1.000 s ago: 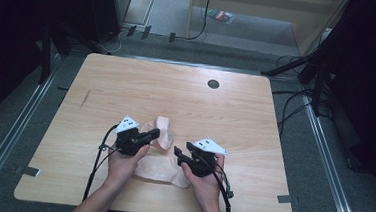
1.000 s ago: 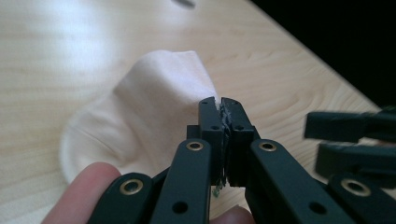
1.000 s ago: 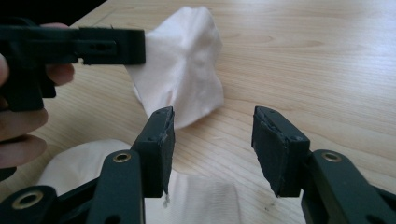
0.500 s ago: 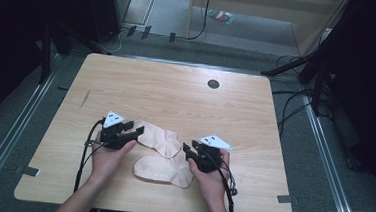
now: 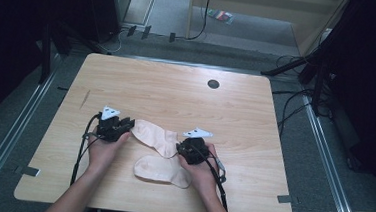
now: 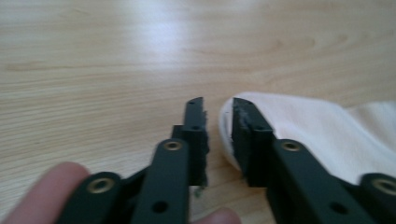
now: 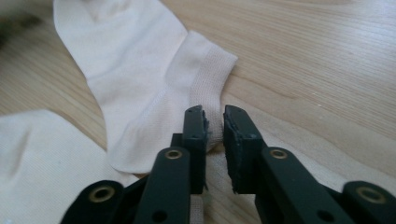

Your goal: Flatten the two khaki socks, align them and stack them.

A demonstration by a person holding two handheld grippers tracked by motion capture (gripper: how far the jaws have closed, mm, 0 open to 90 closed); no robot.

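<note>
A cream sock (image 5: 156,136) lies spread across the wooden table (image 5: 176,95) between my two grippers. My left gripper (image 5: 127,127) is at its left end. In the left gripper view its jaws (image 6: 218,105) have just been closing and stand nearly together, with the sock's rounded edge (image 6: 317,126) in the gap against one jaw and a sliver of table showing beside it. My right gripper (image 5: 180,148) is at the other end. Its jaws (image 7: 214,112) have just been closing too, and pinch the ribbed cuff of the sock (image 7: 140,79). A second cream sock (image 5: 161,169) lies nearer the front edge.
A dark round hole (image 5: 213,83) sits in the table's far half. The second sock (image 7: 42,158) lies just beside the right gripper. Cables trail from both grippers over the front edge. Grey floor, metal rails and dark stands surround the table.
The left gripper has moved left, from the middle of the sock to its left end. The sock now lies stretched out flatter. The right gripper has shifted slightly toward the cuff.
</note>
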